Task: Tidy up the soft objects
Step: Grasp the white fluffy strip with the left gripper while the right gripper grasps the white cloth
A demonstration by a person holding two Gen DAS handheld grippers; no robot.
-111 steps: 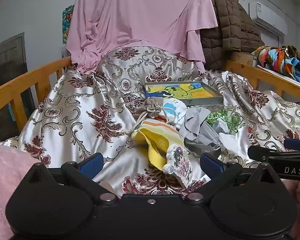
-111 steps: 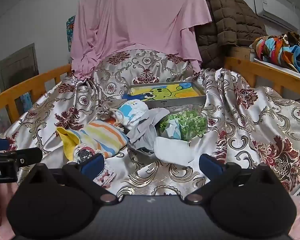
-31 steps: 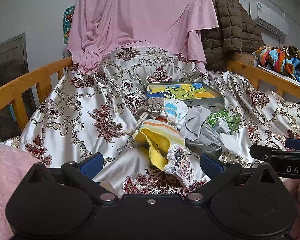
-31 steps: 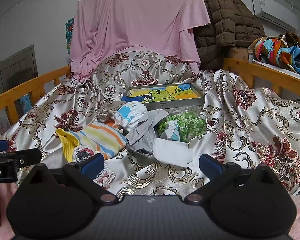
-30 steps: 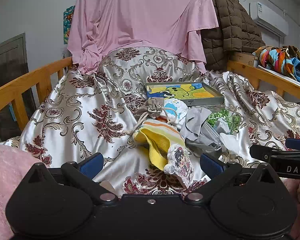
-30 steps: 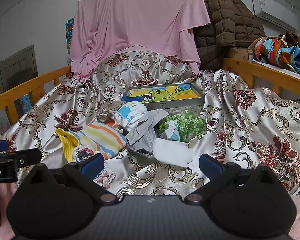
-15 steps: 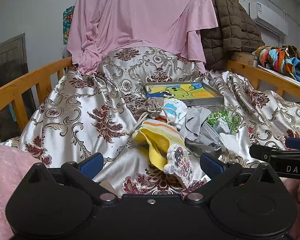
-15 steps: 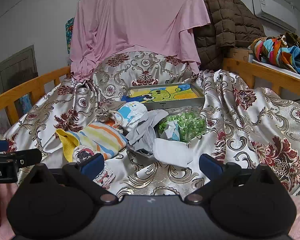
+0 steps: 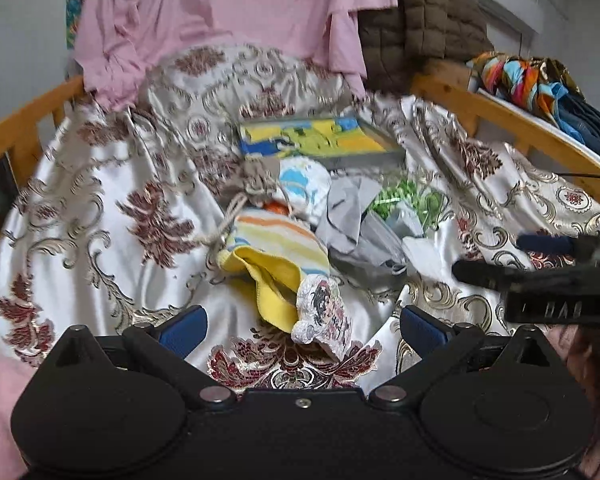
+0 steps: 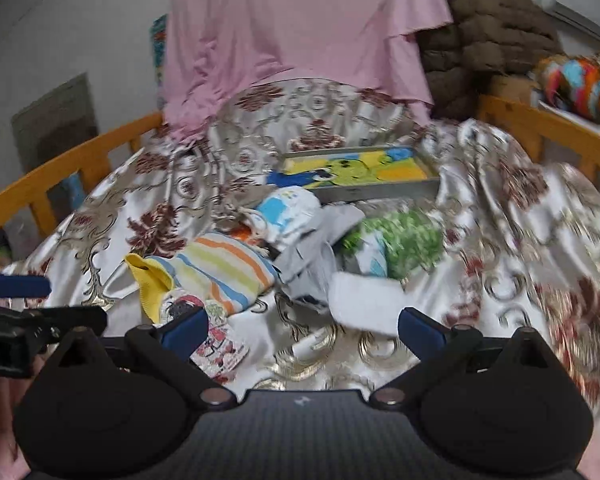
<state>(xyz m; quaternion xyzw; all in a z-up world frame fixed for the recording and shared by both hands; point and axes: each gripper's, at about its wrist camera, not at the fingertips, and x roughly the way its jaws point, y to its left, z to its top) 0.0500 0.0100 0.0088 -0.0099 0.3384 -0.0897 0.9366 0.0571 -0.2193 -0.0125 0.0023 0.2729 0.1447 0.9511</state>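
A heap of soft things lies on the satin bed cover: a yellow striped towel (image 9: 274, 246) (image 10: 220, 266), a small cartoon-print pouch (image 9: 324, 310) (image 10: 216, 340), a white and blue cloth (image 9: 304, 190) (image 10: 288, 210), a grey garment (image 9: 350, 220) (image 10: 312, 260), a green-patterned bag (image 9: 410, 204) (image 10: 400, 240) and a white folded cloth (image 10: 364, 300). My left gripper (image 9: 302, 326) is open and empty just before the pouch. My right gripper (image 10: 302, 332) is open and empty before the white cloth.
A flat tin box with a cartoon lid (image 9: 320, 142) (image 10: 360, 170) lies behind the heap. Wooden bed rails (image 9: 24, 128) (image 10: 540, 128) run on both sides. A pink shirt (image 10: 300, 32) and a brown jacket (image 9: 420, 32) hang at the back.
Both grippers have moved forward toward the heap, so the items look larger and nearer. Both views are motion-blurred. The jaws have stayed open.
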